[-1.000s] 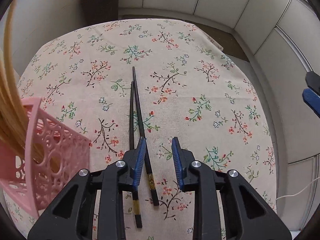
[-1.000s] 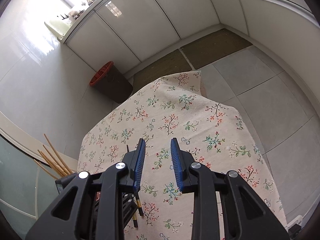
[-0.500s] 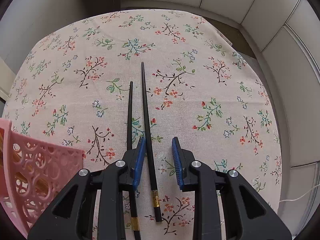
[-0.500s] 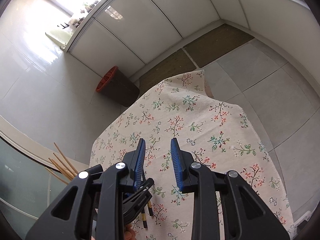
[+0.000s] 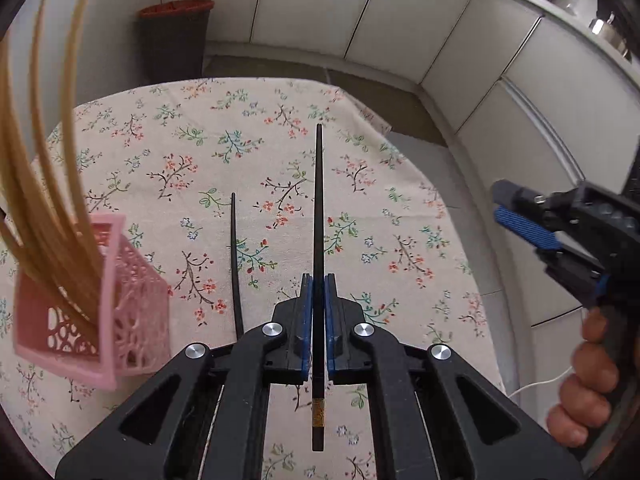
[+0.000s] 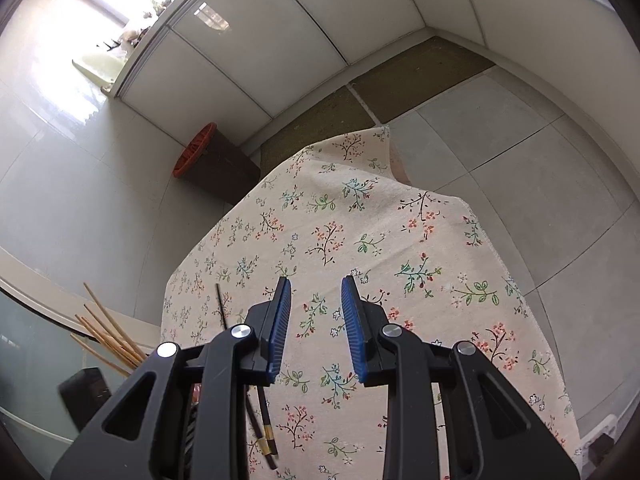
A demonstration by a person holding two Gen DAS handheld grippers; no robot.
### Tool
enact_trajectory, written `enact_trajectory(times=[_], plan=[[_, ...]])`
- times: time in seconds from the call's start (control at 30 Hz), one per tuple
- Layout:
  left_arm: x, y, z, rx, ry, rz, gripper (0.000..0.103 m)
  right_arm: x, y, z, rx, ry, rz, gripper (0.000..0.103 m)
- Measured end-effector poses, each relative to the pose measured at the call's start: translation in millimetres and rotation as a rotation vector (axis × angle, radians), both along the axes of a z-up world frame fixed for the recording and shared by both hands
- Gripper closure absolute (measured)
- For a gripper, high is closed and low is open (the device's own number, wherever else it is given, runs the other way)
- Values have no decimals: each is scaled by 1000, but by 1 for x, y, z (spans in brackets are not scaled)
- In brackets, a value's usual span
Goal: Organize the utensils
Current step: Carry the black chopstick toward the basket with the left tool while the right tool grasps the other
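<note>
Chopsticks are the matter at hand: one black chopstick point(image 5: 318, 216) is pinched between the blue pads point(image 5: 307, 320) of the left gripper point(image 5: 318, 312), running straight out along the line of the fingers, its thin tip pointing toward the far edge of the floral tablecloth point(image 5: 400, 216) and its gold-banded butt end sticking out behind the jaws, toward the camera. It seems raised off the cloth, though the fisheye makes that hard to judge. A second black chopstick point(image 5: 234, 264) lies on the cloth just to the left of the gripper, apart from the pads, its near end hidden under the left finger. Further left a pink lattice holder point(image 5: 120, 320) stands tilted in the frame with a bundle of bamboo chopsticks point(image 5: 44, 184) fanning out of it. The right gripper point(image 6: 316, 316) hangs above the cloth with its jaws parted and nothing between them; from its camera the lying chopstick's banded end point(image 6: 266, 436) shows below its left finger. A brown bin with an orange rim point(image 5: 176, 40) stands on the floor beyond the table
</note>
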State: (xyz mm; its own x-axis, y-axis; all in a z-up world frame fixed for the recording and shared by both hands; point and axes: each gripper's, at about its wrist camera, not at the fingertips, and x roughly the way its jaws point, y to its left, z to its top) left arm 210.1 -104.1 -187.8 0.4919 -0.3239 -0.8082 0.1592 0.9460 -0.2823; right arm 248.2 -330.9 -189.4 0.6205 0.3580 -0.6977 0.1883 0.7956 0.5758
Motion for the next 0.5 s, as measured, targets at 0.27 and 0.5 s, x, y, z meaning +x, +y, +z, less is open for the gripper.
enact_trajectory(times=[0.27,0.5], plan=[[-43,66,63,-118,-178,46,98,20,95,-28,-145,103,297,75],[-58,108,85,-150,-259,109,98,27,169,-59,-274,170,473,75]])
